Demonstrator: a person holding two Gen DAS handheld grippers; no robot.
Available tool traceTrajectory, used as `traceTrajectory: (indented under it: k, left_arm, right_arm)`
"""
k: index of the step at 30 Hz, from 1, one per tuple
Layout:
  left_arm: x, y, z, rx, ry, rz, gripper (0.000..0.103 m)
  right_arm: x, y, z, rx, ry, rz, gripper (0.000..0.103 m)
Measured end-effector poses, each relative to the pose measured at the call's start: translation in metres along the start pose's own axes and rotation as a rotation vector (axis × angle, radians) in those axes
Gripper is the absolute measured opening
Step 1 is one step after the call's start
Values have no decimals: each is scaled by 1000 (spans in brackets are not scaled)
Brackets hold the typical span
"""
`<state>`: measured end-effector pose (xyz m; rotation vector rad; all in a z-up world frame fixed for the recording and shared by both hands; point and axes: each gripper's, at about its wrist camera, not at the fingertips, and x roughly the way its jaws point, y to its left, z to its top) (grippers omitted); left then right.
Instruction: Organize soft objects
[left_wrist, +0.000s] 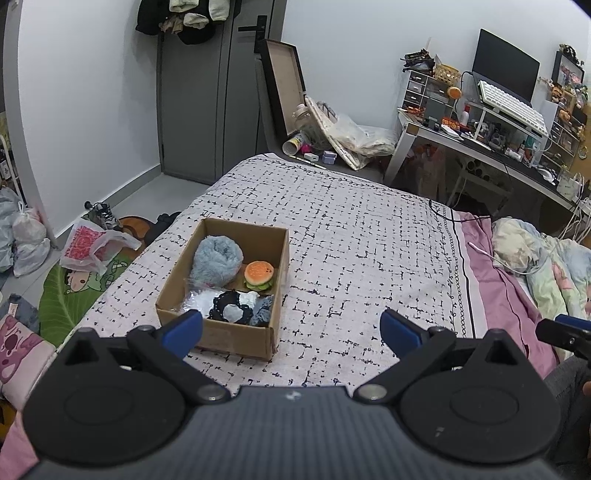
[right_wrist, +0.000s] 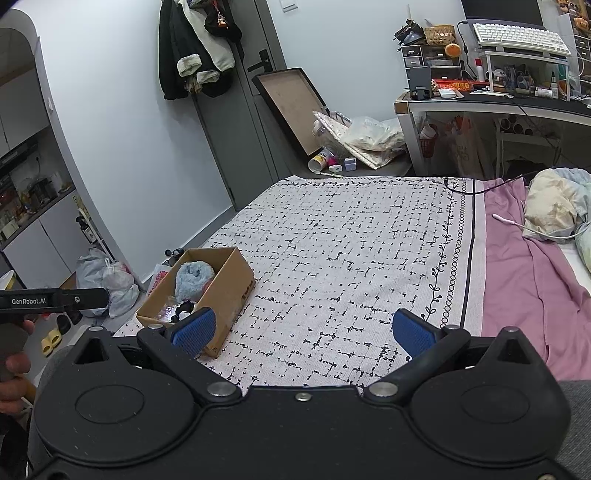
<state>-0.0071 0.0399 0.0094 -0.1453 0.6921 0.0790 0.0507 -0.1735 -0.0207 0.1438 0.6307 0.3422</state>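
A: What does the left wrist view show?

B: The left gripper (left_wrist: 291, 328) hangs above the bed cover (left_wrist: 369, 236), its blue pads (left_wrist: 183, 329) spread wide with nothing between them. A cardboard box (left_wrist: 236, 332) stands on the cover, ahead and to the left, partly behind the left-hand pad.

A: And the contents of the box?

B: A fluffy blue-grey roll (left_wrist: 218, 260) fills the far end. A burger toy (left_wrist: 259, 275) sits just beside it against the right wall. At the near end lie a black-and-white lace piece (left_wrist: 231, 304), a grey fabric item (left_wrist: 263, 312) and a clear plastic wrapper (left_wrist: 199, 301). All lie inside the walls.

A: What does the right wrist view add?

B: The right gripper (right_wrist: 303, 328) is likewise wide apart and holds nothing, poised over the patterned cover (right_wrist: 351, 251). The same box (right_wrist: 229, 288) appears at lower left, near the edge of the bed, with the blue roll (right_wrist: 194, 277) visible inside; the burger toy is hidden by the box wall. The body of the left gripper (right_wrist: 55, 297) enters at the far left, gripped by a hand (right_wrist: 14, 354).

A: Surroundings?

B: A pink sheet (right_wrist: 517, 266) and crumpled bedding (right_wrist: 554, 206) lie to the right, well apart from the box. A desk (right_wrist: 498, 103) carrying a keyboard (right_wrist: 521, 37) stands beyond the bed, and a grey door (left_wrist: 207, 92) stands behind.
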Motion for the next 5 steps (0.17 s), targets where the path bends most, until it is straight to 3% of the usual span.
traceTrajectory:
  k: [5]
  left_arm:
    - [0, 0, 0, 14, 2, -5, 101]
  right_arm:
    - [0, 0, 0, -1, 2, -1, 103]
